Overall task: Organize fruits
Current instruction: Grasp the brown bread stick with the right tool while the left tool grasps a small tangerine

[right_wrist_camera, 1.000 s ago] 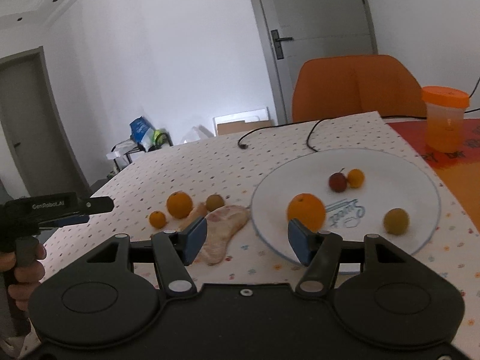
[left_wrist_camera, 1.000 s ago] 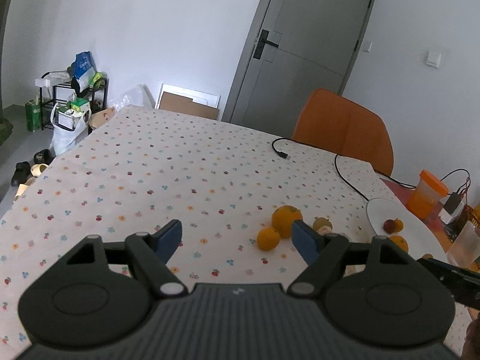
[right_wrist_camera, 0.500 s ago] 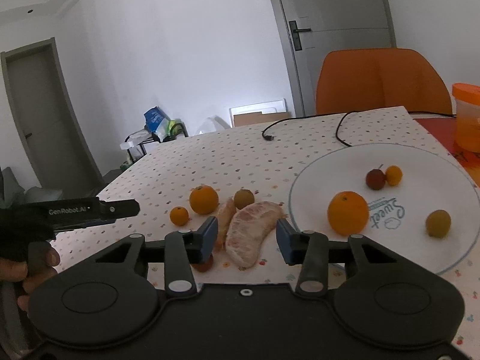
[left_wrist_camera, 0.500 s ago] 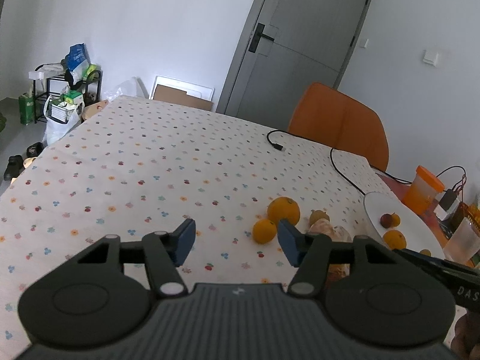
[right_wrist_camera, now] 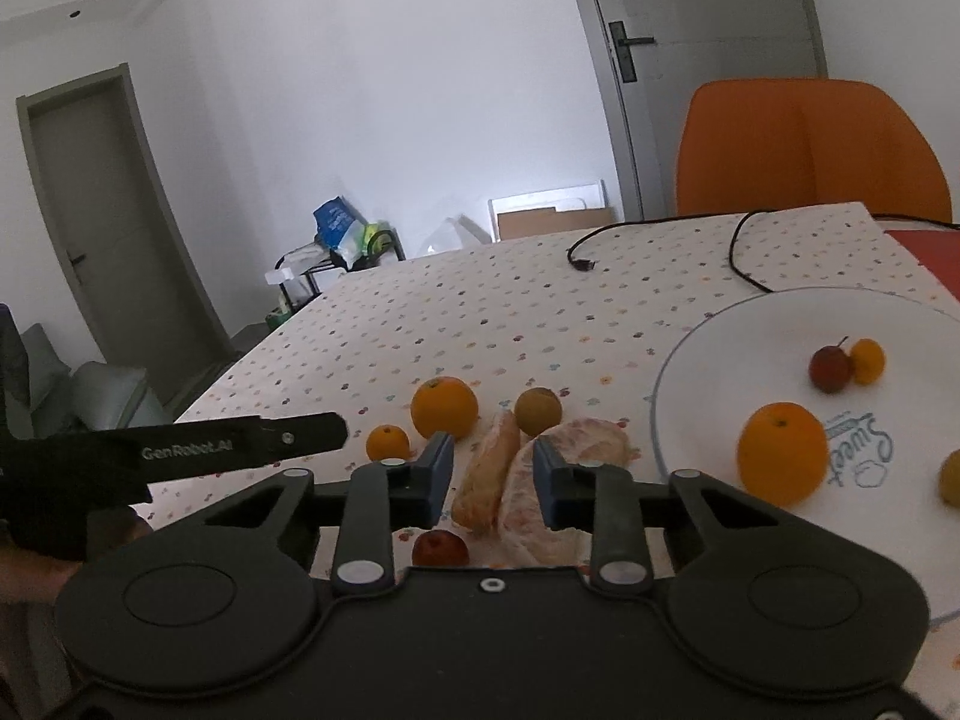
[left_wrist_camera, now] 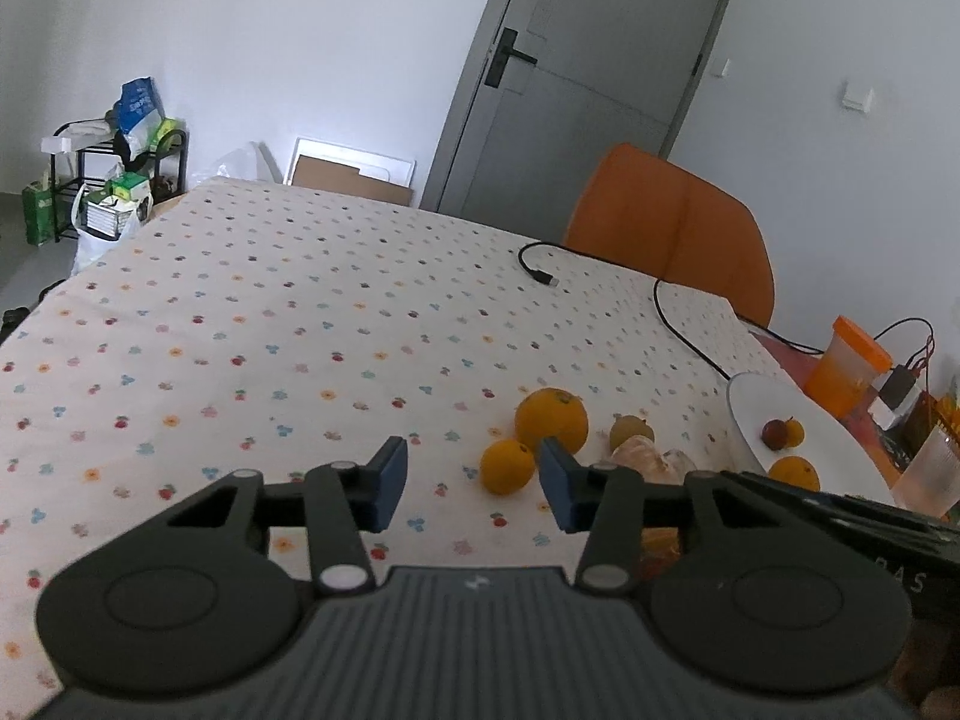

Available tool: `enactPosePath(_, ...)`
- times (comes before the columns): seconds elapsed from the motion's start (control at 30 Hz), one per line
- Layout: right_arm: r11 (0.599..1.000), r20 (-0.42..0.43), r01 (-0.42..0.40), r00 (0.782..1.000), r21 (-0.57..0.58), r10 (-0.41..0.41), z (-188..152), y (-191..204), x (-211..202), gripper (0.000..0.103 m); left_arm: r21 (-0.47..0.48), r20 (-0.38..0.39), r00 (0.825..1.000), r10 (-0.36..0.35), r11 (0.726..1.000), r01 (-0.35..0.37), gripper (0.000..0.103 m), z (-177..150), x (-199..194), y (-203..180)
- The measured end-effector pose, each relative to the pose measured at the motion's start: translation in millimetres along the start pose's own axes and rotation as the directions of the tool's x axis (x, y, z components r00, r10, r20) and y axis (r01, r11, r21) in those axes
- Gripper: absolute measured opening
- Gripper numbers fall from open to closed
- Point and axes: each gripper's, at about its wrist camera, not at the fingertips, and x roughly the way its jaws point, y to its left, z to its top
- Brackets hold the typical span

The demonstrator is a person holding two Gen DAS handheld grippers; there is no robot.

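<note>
Since a second ago the right gripper (right_wrist_camera: 491,474) has moved left, away from the round white plate (right_wrist_camera: 684,354), and its blue fingers have come closer together. It is still open and holds nothing. Two peeled pinkish pomelo pieces (right_wrist_camera: 510,474) lie on the desk with the dotted cloth (right_wrist_camera: 480,312), right between its fingers but not squeezed. A small dark red fruit (right_wrist_camera: 440,547) lies at 6 o'clock from the gap, close to the gripper body. A big orange (right_wrist_camera: 444,407) and a small orange (right_wrist_camera: 388,443) sit at 11 o'clock from the gripper. A brownish-green round fruit (right_wrist_camera: 538,411) sits at 1 o'clock. On the plate, at 3 o'clock, are another orange (right_wrist_camera: 782,455), a red fruit (right_wrist_camera: 830,368) and a tiny orange fruit (right_wrist_camera: 867,360) touching each other.

The left gripper (left_wrist_camera: 471,485) is also open and empty. It hangs above the desk, and the small orange is seen just inside its right finger, with the big orange behind that. A black cable (left_wrist_camera: 600,276) lies farther back at 12 o'clock, near an orange chair (left_wrist_camera: 672,228).
</note>
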Motion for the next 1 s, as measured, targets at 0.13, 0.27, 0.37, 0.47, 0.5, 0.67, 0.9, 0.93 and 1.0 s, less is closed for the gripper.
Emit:
enactPosePath(0.13,1.000,-0.001,-0.012,1.000,0.002,0.012,1,0,4,0.026,-0.001,-0.016,1.000,-0.005,1.000,0.005,0.043,-1,9,-2)
enactPosePath(0.27,1.000,-0.003,-0.022,1.000,0.006,0.022,2,0,6,0.024,0.001,-0.024,1.000,-0.010,1.000,0.010,0.043,-2,16,-6)
enactPosePath(0.37,1.000,-0.006,-0.028,1.000,0.007,0.028,3,0,9,0.024,0.004,-0.031,0.999,-0.009,1.000,0.009,0.041,-2,23,-7)
enactPosePath(0.47,0.999,-0.013,-0.031,0.999,0.007,0.031,4,0,13,0.023,-0.006,-0.046,0.999,-0.024,1.000,0.024,0.025,-3,30,-7)
enactPosePath(0.5,1.000,-0.015,-0.030,0.999,0.005,0.030,4,1,15,0.023,-0.011,-0.044,0.999,-0.030,1.000,0.030,0.021,-4,31,-7)
enactPosePath(0.67,0.999,-0.030,-0.031,0.999,-0.010,0.031,5,4,21,0.022,-0.012,-0.038,0.999,-0.019,1.000,0.019,0.021,-7,25,-8)
enactPosePath(0.9,0.999,-0.041,-0.009,0.999,-0.037,0.008,7,10,28,0.020,-0.022,-0.016,1.000,-0.001,1.000,0.001,0.021,-5,11,-3)
enactPosePath(0.93,0.999,-0.050,-0.003,0.999,-0.044,0.001,7,10,30,0.019,-0.024,-0.009,1.000,0.000,1.000,0.000,0.021,-5,9,-2)
enactPosePath(1.0,0.999,-0.064,0.003,0.998,-0.053,-0.006,6,12,35,0.012,-0.035,-0.002,1.000,0.002,0.999,-0.002,0.021,-5,5,1)
